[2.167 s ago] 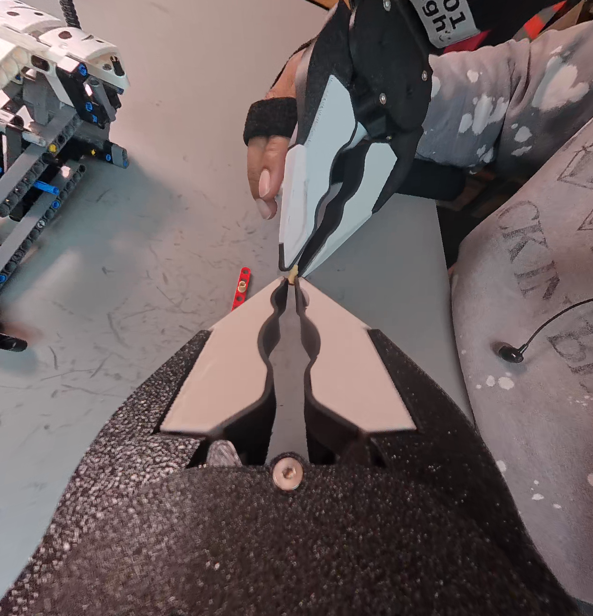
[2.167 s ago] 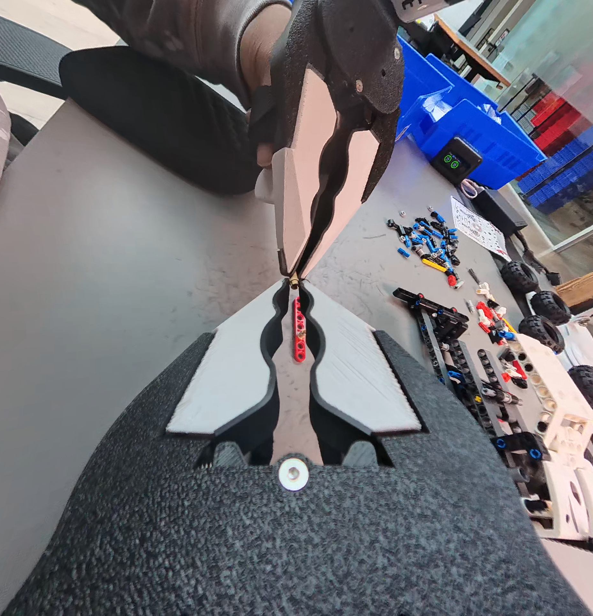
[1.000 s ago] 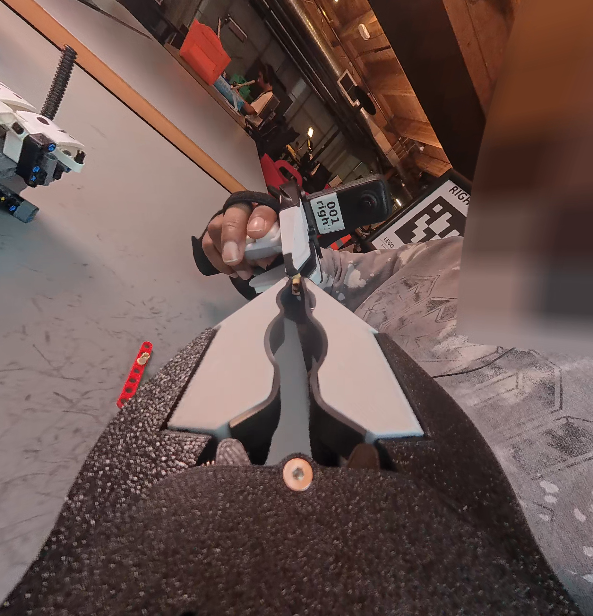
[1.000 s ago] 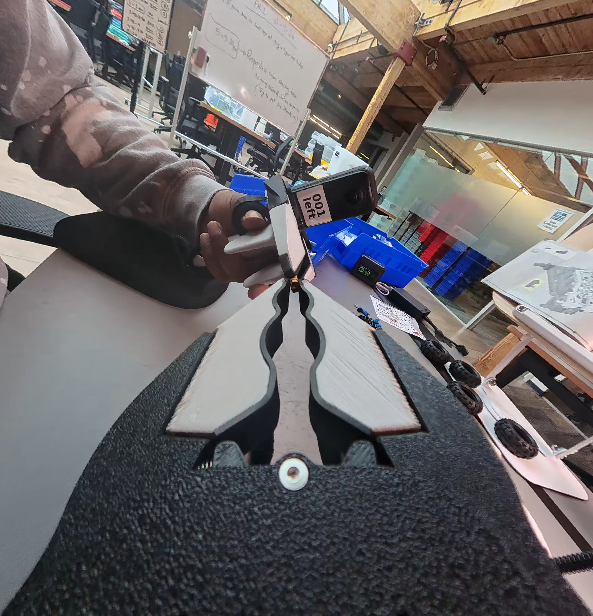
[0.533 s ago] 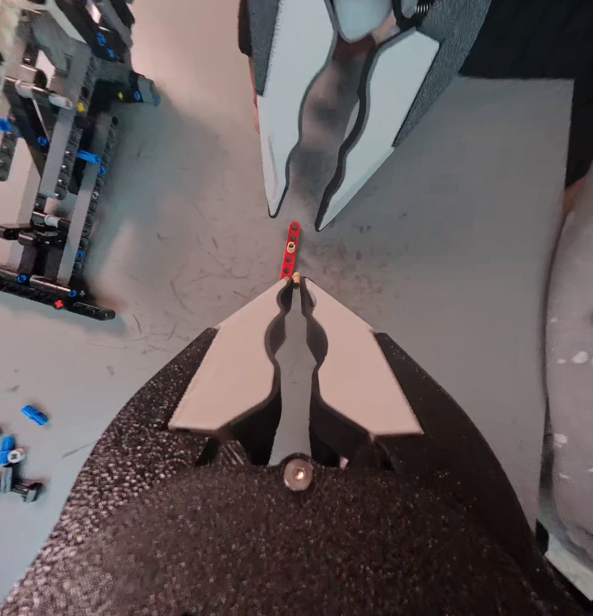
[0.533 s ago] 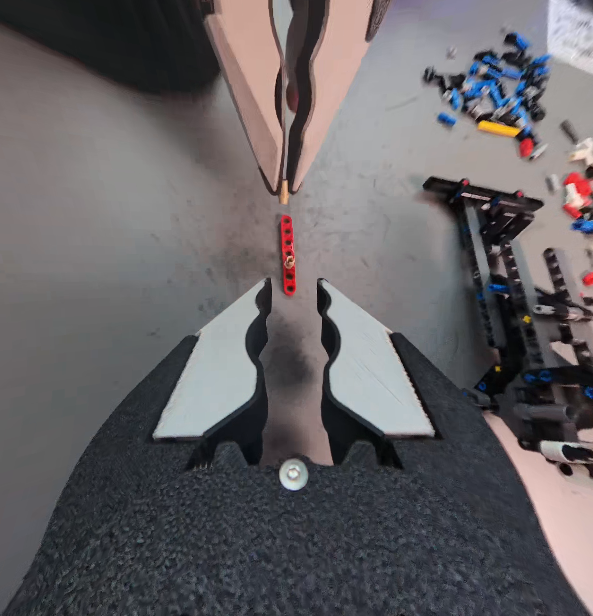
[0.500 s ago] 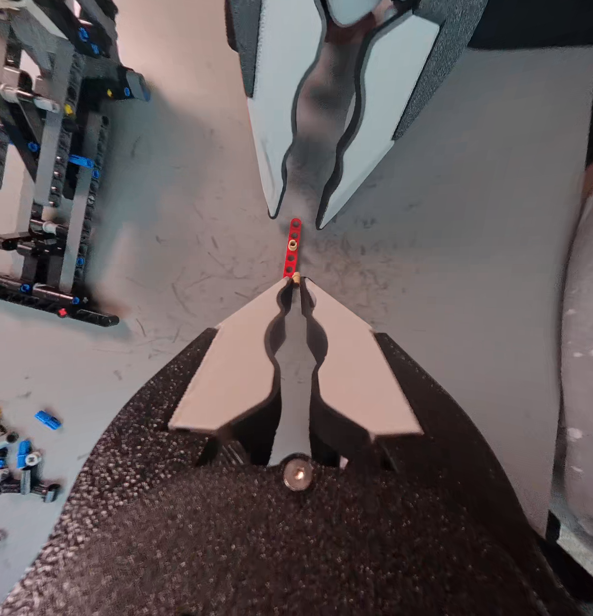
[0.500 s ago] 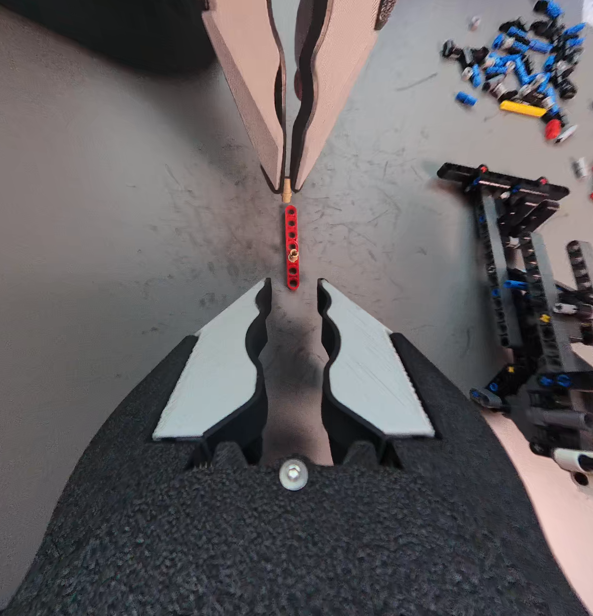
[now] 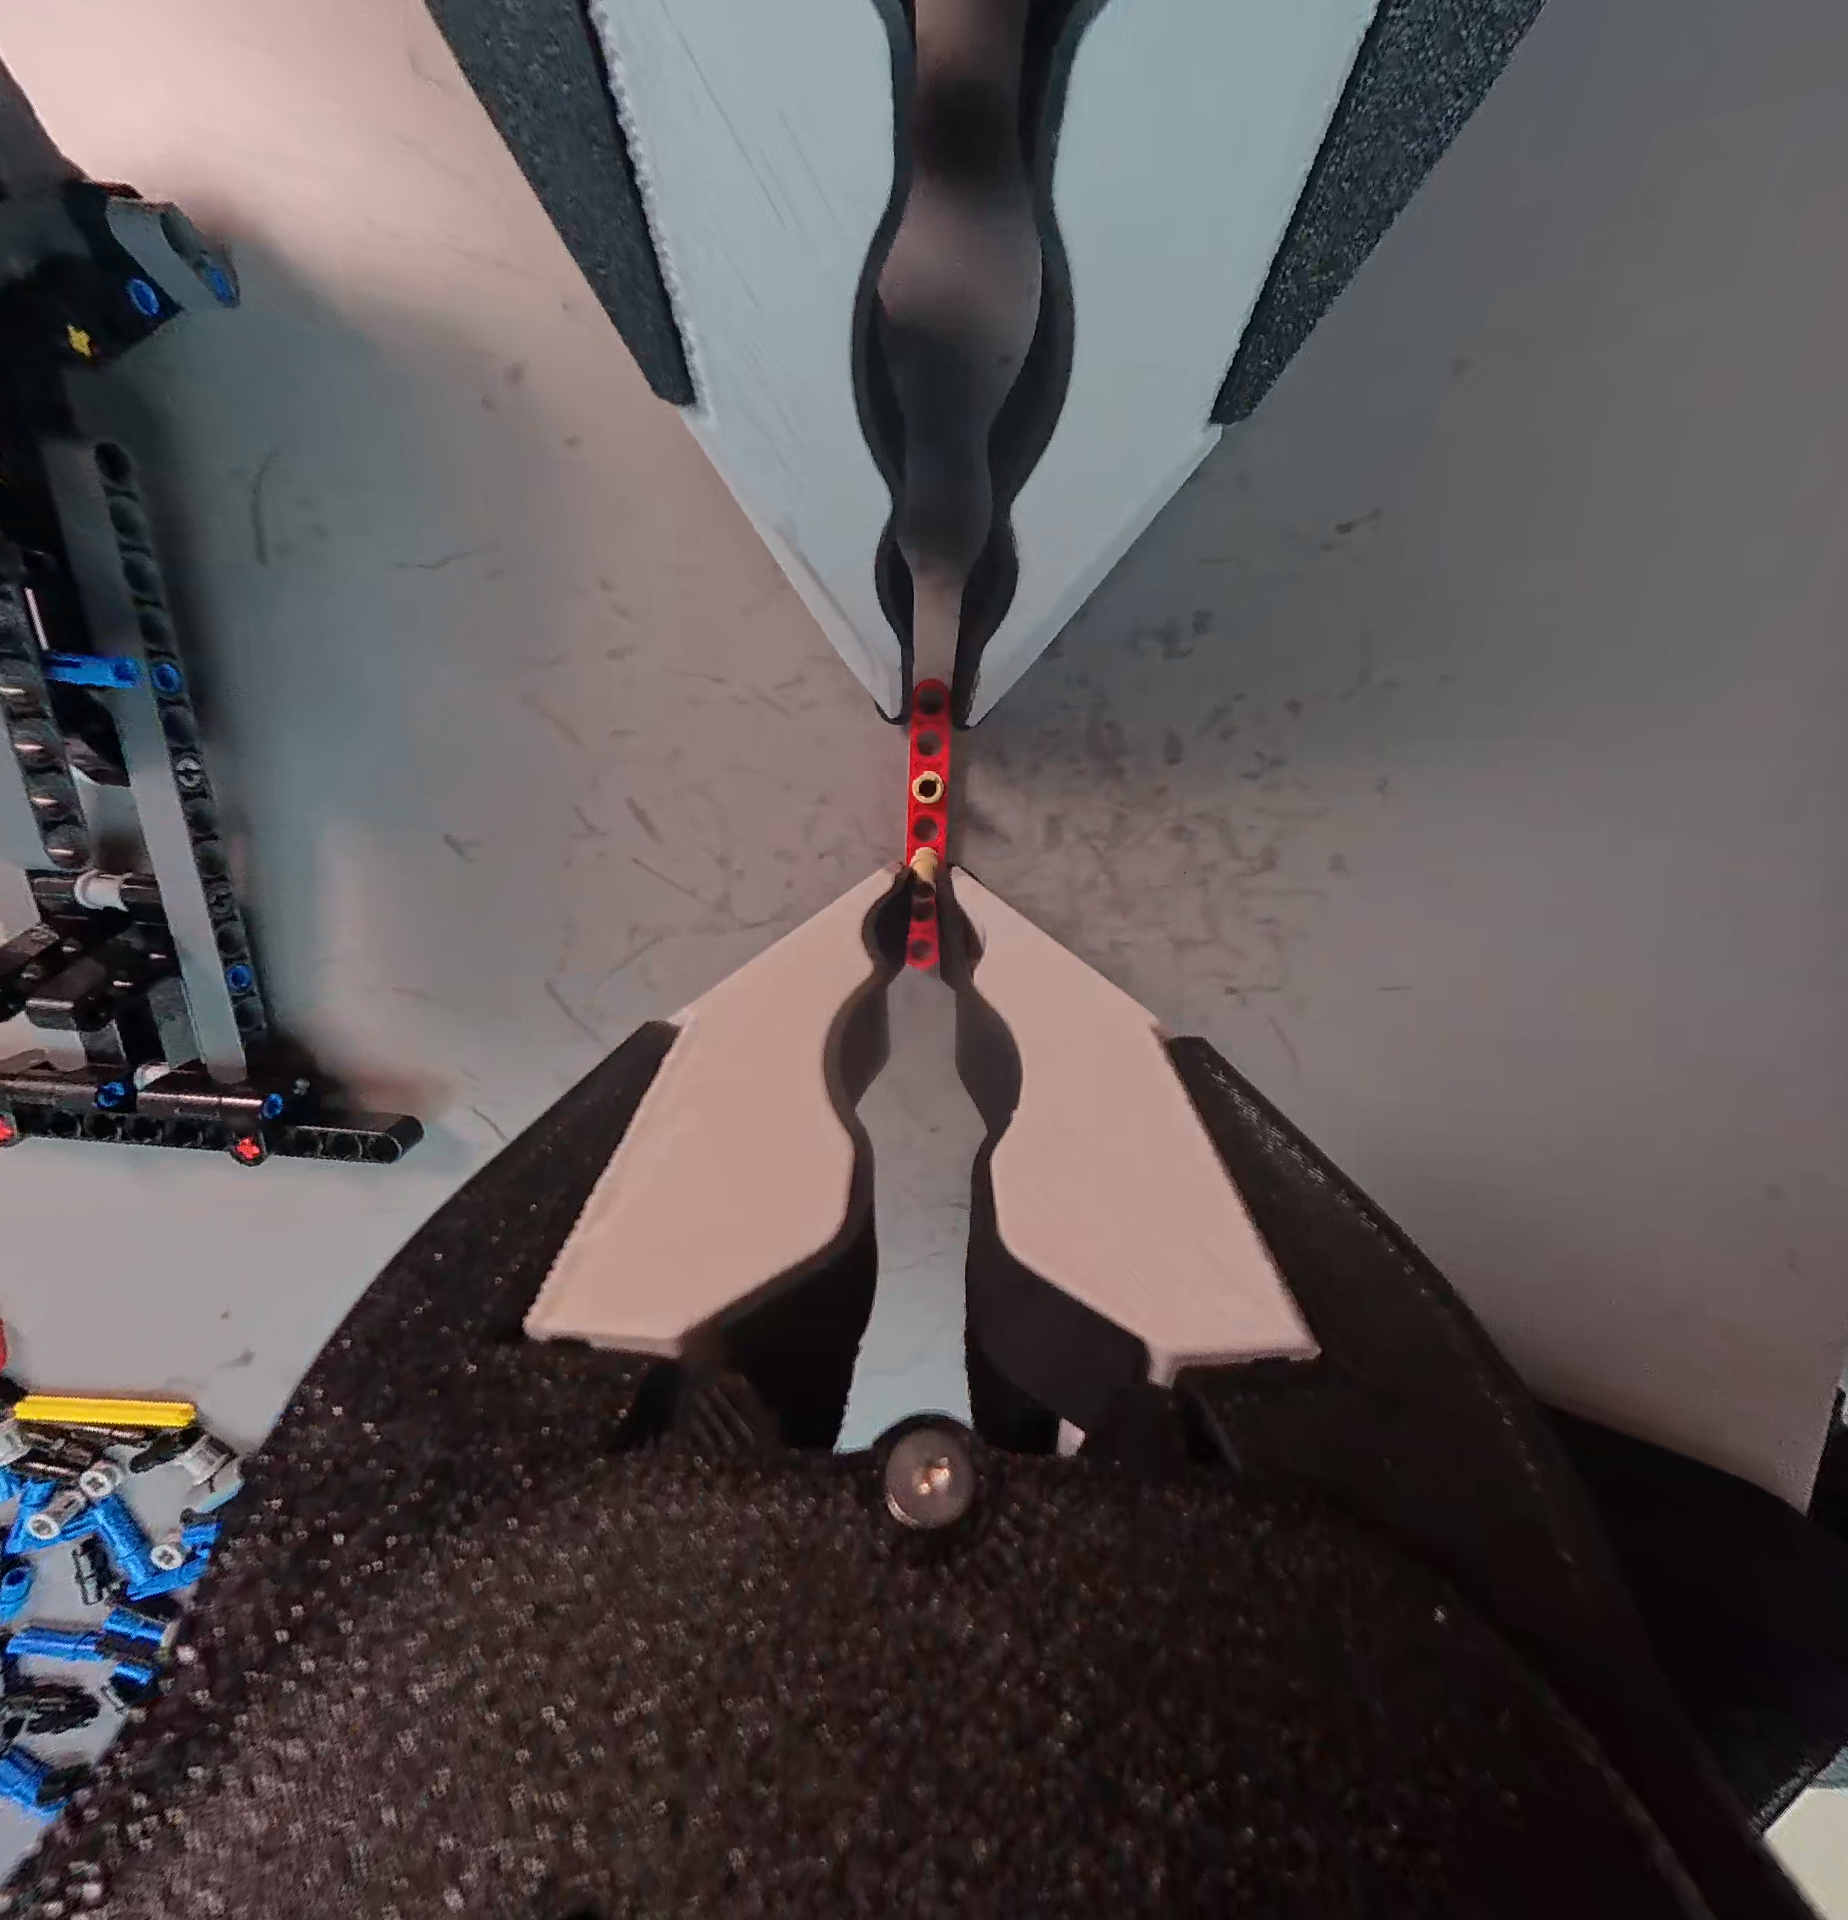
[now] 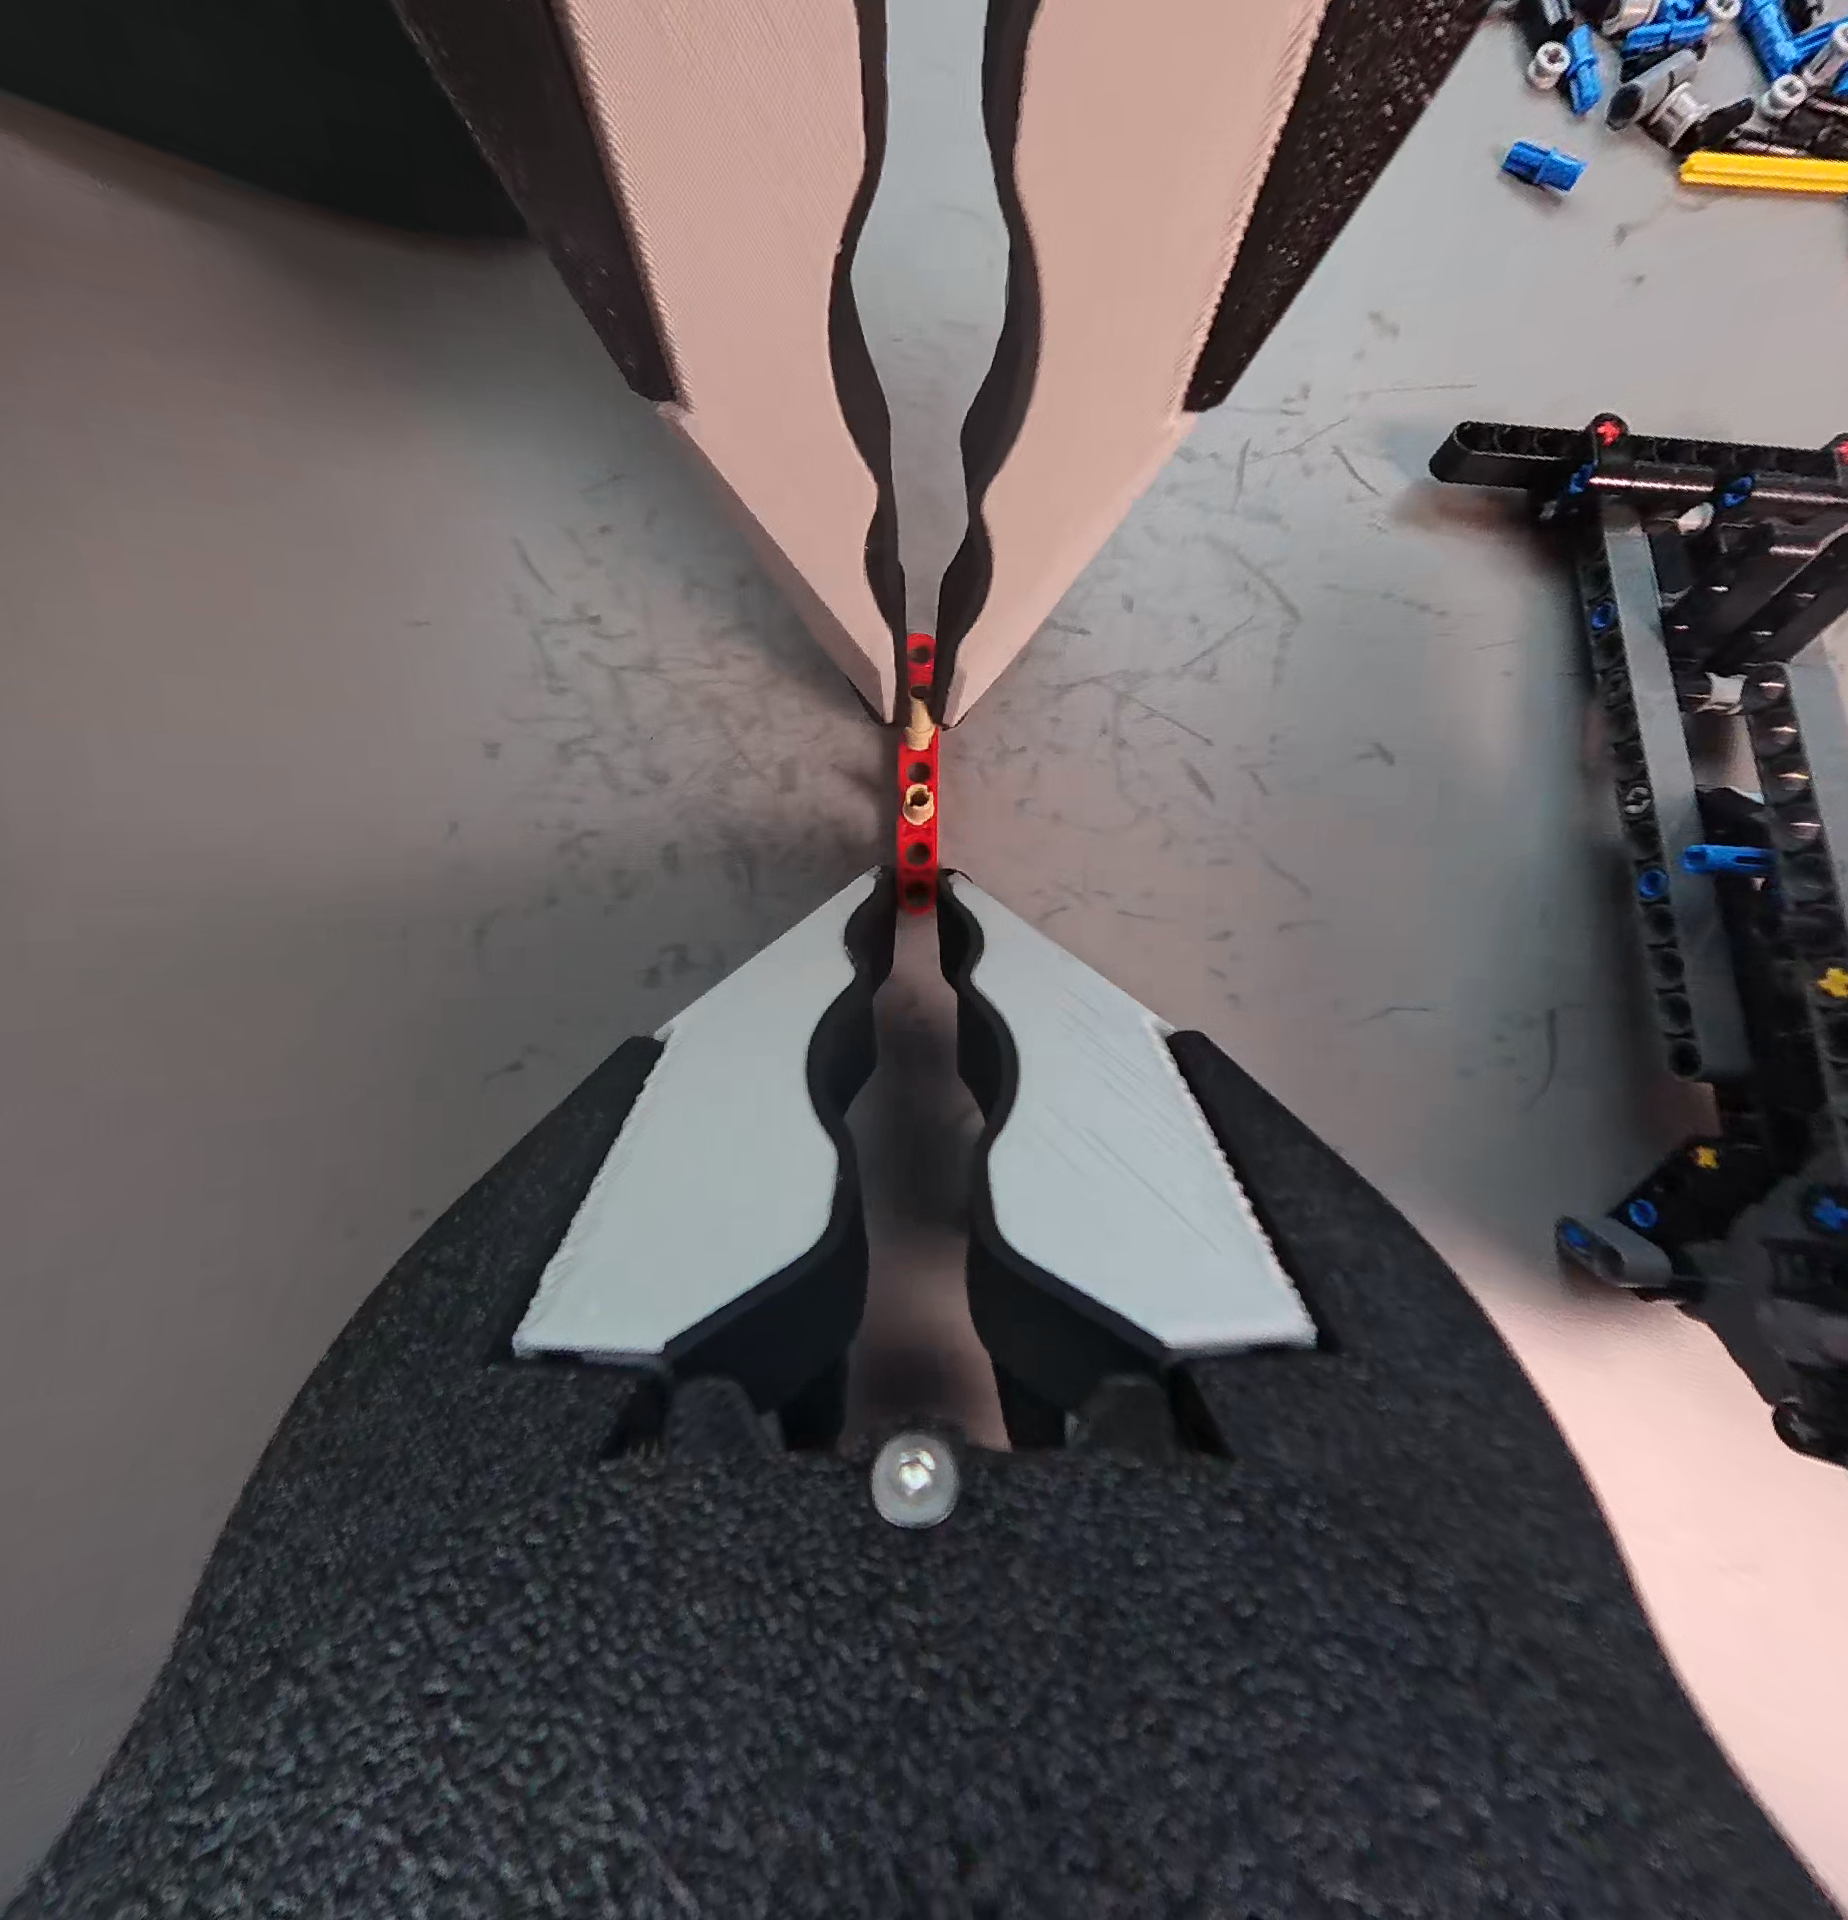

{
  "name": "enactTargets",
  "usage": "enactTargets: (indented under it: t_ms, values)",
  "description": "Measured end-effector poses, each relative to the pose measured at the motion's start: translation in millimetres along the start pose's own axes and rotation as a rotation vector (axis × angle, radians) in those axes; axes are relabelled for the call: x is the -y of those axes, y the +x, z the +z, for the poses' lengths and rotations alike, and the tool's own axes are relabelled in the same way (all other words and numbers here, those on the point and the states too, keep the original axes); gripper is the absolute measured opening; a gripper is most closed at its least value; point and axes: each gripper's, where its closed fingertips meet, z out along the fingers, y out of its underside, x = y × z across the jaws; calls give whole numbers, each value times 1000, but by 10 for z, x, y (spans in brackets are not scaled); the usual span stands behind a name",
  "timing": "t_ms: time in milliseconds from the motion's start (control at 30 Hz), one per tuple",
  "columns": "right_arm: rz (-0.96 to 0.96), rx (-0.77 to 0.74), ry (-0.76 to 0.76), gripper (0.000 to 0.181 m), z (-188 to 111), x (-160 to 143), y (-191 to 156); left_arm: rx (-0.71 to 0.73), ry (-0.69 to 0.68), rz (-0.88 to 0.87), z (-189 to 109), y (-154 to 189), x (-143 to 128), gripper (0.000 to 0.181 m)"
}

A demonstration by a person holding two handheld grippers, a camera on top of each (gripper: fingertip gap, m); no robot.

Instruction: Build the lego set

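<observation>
Left gripper [image 9: 925, 881] hides what looks like red beam's [image 9: 928, 769] end.

I see thin red beam [image 9: 928, 790] lying flat on grey table [image 9: 484, 623], long way running between my two grippers. It has row of round holes. One tan pin [image 9: 928, 787] sits in middle hole. Second tan pin [image 9: 924, 864] is held over hole nearer my left gripper [image 9: 924, 878]. My right gripper [image 10: 916, 883] tips sit at beam's other end, one each side. Black and grey car frame [image 10: 1730, 831] lies off to side, well apart from beam. Pile of small blue, black, yellow pieces [image 9: 58, 1538] lies past it.
</observation>
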Motion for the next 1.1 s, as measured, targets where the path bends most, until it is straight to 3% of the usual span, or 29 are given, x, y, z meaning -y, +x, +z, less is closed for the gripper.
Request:
enactTargets:
  t_ms: [167, 400, 767, 1100]
  values:
    - [1, -5, 27, 9, -16, 6, -3, 7, -67, 54, 4, -11, -13, 4]
    - [-3, 45, 99, 24, -178, -96, -41, 32, -179, 167, 9, -35, -8, 4]
    - [46, 52, 152, 25, -282, -162, 24, 22, -401, 357, 26, -102, 49, 3]
    - [67, 35, 164, 28, -238, -112, 34, -17, -447, 382, 67, -93, 114, 4]
